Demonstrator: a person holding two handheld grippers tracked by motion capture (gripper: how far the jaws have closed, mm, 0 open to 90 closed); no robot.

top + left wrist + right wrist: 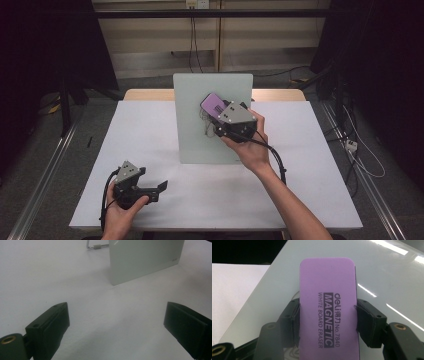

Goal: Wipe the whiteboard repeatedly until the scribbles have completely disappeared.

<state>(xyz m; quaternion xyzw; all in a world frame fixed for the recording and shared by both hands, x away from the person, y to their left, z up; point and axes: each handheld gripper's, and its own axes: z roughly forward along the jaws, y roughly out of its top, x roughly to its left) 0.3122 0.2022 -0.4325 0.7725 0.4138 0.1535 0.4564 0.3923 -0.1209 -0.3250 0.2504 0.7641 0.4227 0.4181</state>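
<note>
A pale green glass whiteboard (200, 107) stands propped upright in the middle of the table. My right gripper (220, 112) is shut on a purple magnetic whiteboard eraser (214, 106) and holds it against the board's face near its upper right. In the right gripper view the eraser (328, 302) sits squeezed between both pads (291, 315), its printed label facing the camera, with faint pen marks just below it. My left gripper (157, 189) rests low at the table's front left, open, with nothing between its jaws. The left gripper view shows the board's lower corner (142, 260) ahead.
A white sheet (150, 150) covers the table. A metal stand leg (96, 246) sticks out behind the board. Cables trail on the floor at the right (360, 155). Metal rails run along both sides of the table.
</note>
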